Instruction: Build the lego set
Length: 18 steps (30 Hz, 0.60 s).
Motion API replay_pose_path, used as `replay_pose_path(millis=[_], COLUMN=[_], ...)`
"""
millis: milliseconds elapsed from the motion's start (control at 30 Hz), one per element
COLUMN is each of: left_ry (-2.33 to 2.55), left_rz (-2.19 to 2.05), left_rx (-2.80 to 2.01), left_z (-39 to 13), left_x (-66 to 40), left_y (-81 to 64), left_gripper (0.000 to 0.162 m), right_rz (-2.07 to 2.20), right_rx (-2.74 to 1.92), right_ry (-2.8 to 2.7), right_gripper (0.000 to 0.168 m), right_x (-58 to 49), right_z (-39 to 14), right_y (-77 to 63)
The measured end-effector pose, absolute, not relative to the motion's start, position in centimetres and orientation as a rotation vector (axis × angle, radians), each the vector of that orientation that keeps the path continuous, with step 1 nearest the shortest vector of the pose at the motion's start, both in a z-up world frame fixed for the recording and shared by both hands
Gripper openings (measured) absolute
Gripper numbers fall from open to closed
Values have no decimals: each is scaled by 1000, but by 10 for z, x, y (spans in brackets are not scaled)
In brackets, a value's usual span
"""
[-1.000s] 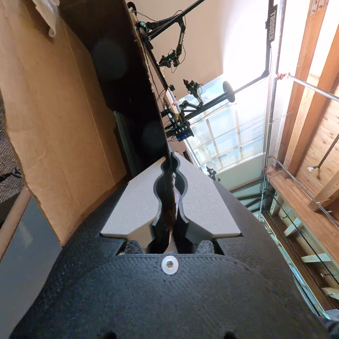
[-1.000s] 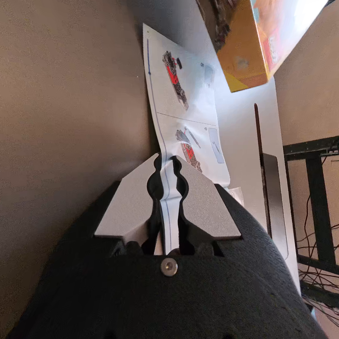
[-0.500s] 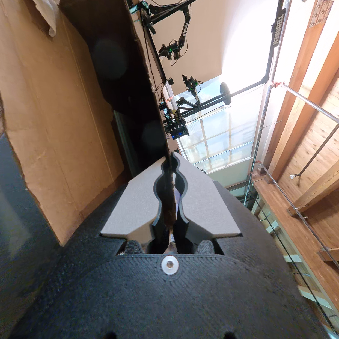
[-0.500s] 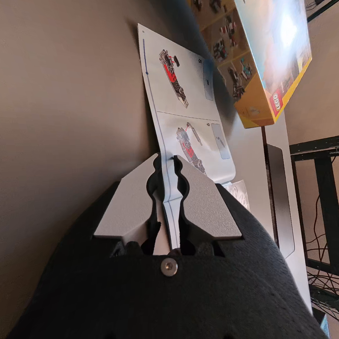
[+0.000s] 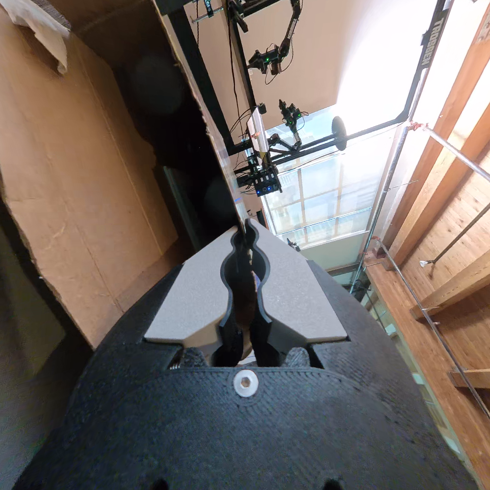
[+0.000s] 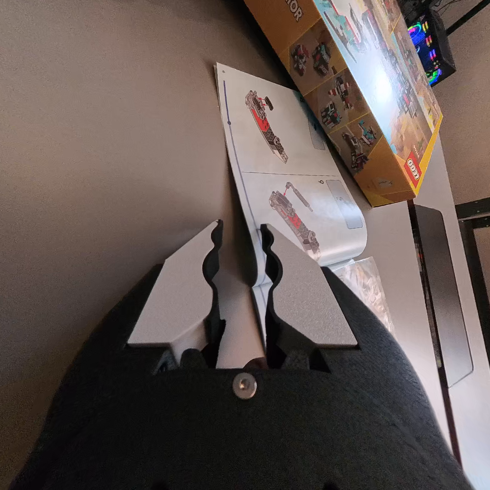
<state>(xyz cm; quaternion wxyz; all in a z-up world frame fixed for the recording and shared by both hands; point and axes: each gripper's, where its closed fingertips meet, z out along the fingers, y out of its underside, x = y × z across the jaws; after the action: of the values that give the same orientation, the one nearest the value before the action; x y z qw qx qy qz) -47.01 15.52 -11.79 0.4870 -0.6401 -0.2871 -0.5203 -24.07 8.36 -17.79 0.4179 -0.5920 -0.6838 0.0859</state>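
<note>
My left gripper (image 5: 245, 225) is shut on the thin edge of the lego box's wall (image 5: 206, 106). The box's open brown cardboard inside (image 5: 79, 172) fills the left of the left wrist view. In the right wrist view the yellow lego box (image 6: 371, 92) hangs tilted over the table at the upper right. The open instruction booklet (image 6: 278, 164) lies on the grey table (image 6: 106, 132). My right gripper (image 6: 240, 225) is open, and the booklet's near edge runs between its fingers, against the right finger (image 6: 299, 291).
A clear plastic bag (image 6: 371, 286) lies beside the booklet's curled page. A dark flat slab (image 6: 445, 278) sits at the table's right edge, with a computer case with coloured lights (image 6: 427, 45) beyond. Black robot arms on a frame (image 5: 265, 164) stand behind the box.
My right gripper has opened and let go of the booklet page. The lego box has swung further into the right wrist view. The left gripper stays shut on the box wall.
</note>
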Motion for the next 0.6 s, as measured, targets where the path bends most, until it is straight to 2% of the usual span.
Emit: replay_pose_path(millis=[133, 433, 600], left_ry=[-697, -607, -534], left_rz=[-1280, -1165, -1015], left_rx=[-1609, -1684, -1700], left_z=[-124, -121, -107], left_x=[-464, -463, -475], left_y=[155, 149, 136], left_gripper=[3, 39, 49], right_rz=[314, 416, 415], right_rx=[-1538, -1639, -1699], right_ry=[-1639, -1459, -1361], right_gripper=[31, 33, 35], right_x=[-232, -184, -146], right_z=[-172, -159, -155], right_y=[71, 50, 47])
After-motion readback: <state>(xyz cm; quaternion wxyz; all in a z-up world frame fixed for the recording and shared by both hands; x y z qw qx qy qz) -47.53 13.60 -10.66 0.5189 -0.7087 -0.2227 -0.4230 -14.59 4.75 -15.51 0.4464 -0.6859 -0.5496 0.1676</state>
